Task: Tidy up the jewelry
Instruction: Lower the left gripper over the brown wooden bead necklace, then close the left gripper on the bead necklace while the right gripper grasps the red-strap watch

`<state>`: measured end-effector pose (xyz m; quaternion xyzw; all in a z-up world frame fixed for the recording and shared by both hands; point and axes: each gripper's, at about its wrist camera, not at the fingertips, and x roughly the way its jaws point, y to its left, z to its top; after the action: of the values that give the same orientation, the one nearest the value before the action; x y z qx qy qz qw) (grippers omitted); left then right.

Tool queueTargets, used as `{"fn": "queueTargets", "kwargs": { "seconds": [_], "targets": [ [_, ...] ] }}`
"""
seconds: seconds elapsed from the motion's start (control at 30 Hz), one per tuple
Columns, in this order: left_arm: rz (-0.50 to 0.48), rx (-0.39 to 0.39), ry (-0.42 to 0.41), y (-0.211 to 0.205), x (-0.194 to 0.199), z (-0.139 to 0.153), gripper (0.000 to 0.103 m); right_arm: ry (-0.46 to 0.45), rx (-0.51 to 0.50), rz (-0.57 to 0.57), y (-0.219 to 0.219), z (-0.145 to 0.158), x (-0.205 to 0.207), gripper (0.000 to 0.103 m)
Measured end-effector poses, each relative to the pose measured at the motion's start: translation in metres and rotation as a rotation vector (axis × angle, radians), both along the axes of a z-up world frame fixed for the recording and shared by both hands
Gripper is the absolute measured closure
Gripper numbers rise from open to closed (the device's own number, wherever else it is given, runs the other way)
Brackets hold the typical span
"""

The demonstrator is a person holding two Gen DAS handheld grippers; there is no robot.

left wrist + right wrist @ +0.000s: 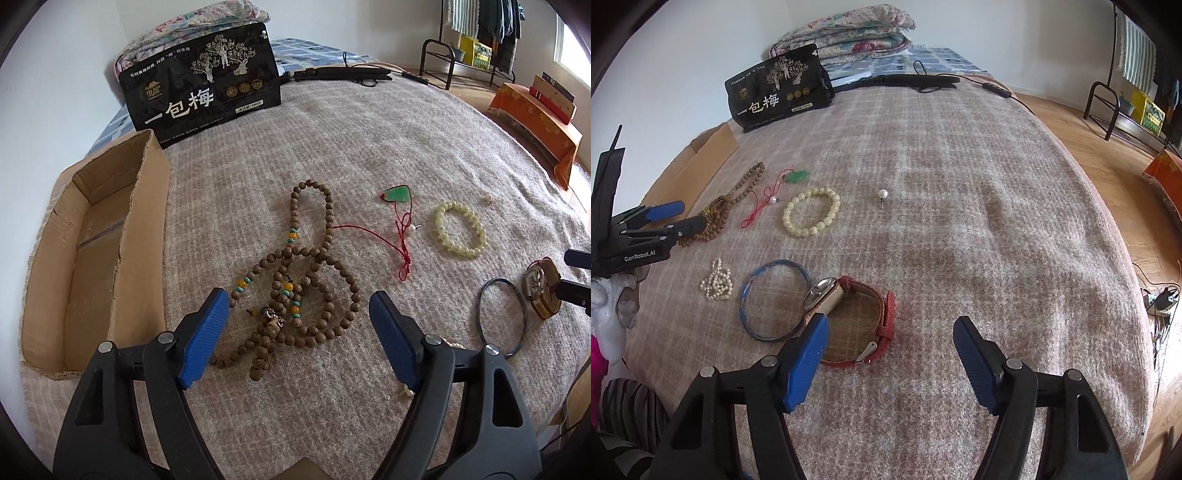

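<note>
Cardboard box (92,251) left of left claw (299,314): nothing visible inside. Wooden beads (295,284) just ahead between spread jaws, ungripped. Right claw (890,339) spread, empty; watch (849,317) touching its left finger. Sorting judged barely begun.

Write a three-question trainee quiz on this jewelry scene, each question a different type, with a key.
1. True or false: the left gripper is shut on the wooden beads.
2. Which lies nearest the right gripper? A) pearl stud B) watch C) jade pendant
3. Fill in: the cardboard box sits to the ___ of the wooden beads in the left wrist view.

Key: 1 false, it is open; 2 B; 3 left.
</note>
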<state>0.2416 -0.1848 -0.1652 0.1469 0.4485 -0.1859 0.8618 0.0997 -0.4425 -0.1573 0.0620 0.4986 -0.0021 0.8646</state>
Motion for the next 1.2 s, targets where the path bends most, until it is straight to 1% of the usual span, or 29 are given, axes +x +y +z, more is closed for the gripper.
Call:
{"fn": "queueTargets", "kwargs": {
  "seconds": [0.07,0.23,0.4,0.43,0.5,0.57,0.63,0.67,0.73,0.77,0.8,0.83,0.9,0.97,1.0,1.07,1.1,1.13,1.2],
  "targets": [
    [0.006,0.006,0.016,-0.001,0.005,-0.006,0.022,0.009,0.002,0.005,-0.001,-0.002,0.003,0.033],
    [0.026,0.035,0.023,-0.003,0.014,-0.019,0.022,0.030,0.011,0.003,-0.003,-0.009,0.008,0.034],
    [0.060,0.007,0.045,0.003,0.025,-0.025,0.022,0.048,0.018,0.006,-0.003,-0.015,0.013,0.035],
    [0.068,0.004,0.063,0.004,0.029,-0.029,0.025,0.051,0.018,0.009,-0.002,-0.016,0.014,0.035],
    [0.069,-0.018,0.072,0.008,0.030,-0.032,0.025,0.054,0.018,0.016,-0.002,-0.017,0.016,0.035],
    [0.058,-0.019,0.065,0.006,0.028,-0.032,0.029,0.059,0.014,0.024,-0.001,-0.018,0.017,0.035],
    [0.039,-0.018,0.062,0.003,0.026,-0.032,0.040,0.065,0.005,0.034,0.000,-0.019,0.019,0.034],
    [0.029,-0.018,0.061,0.001,0.024,-0.031,0.043,0.068,0.000,0.039,0.002,-0.020,0.021,0.034],
    [0.016,-0.018,0.057,-0.002,0.022,-0.030,0.057,0.072,-0.009,0.053,0.005,-0.020,0.022,0.036],
    [0.009,-0.018,0.055,-0.004,0.021,-0.029,0.060,0.074,-0.016,0.058,0.006,-0.020,0.023,0.038],
    [0.003,-0.019,0.053,-0.005,0.020,-0.029,0.067,0.078,-0.023,0.062,0.007,-0.021,0.024,0.040],
    [-0.003,-0.021,0.052,-0.007,0.019,-0.028,0.072,0.080,-0.031,0.064,0.007,-0.021,0.025,0.044],
    [-0.013,-0.021,0.046,-0.008,0.017,-0.028,0.078,0.082,-0.038,0.062,0.007,-0.021,0.026,0.055],
    [-0.015,-0.023,0.042,-0.008,0.016,-0.028,0.083,0.082,-0.036,0.058,0.006,-0.019,0.026,0.071],
    [-0.014,-0.026,0.043,-0.008,0.016,-0.027,0.087,0.080,-0.027,0.058,0.005,-0.019,0.026,0.075],
    [-0.010,-0.036,0.046,-0.006,0.016,-0.026,0.088,0.076,-0.001,0.055,0.001,-0.018,0.024,0.090],
    [-0.006,-0.040,0.047,-0.006,0.016,-0.025,0.090,0.074,0.012,0.052,0.000,-0.017,0.023,0.093],
    [-0.003,-0.045,0.047,-0.005,0.015,-0.024,0.091,0.070,0.024,0.049,-0.001,-0.017,0.022,0.095],
    [-0.001,-0.048,0.043,-0.004,0.014,-0.022,0.092,0.063,0.029,0.041,-0.001,-0.015,0.020,0.096]
  ]
}}
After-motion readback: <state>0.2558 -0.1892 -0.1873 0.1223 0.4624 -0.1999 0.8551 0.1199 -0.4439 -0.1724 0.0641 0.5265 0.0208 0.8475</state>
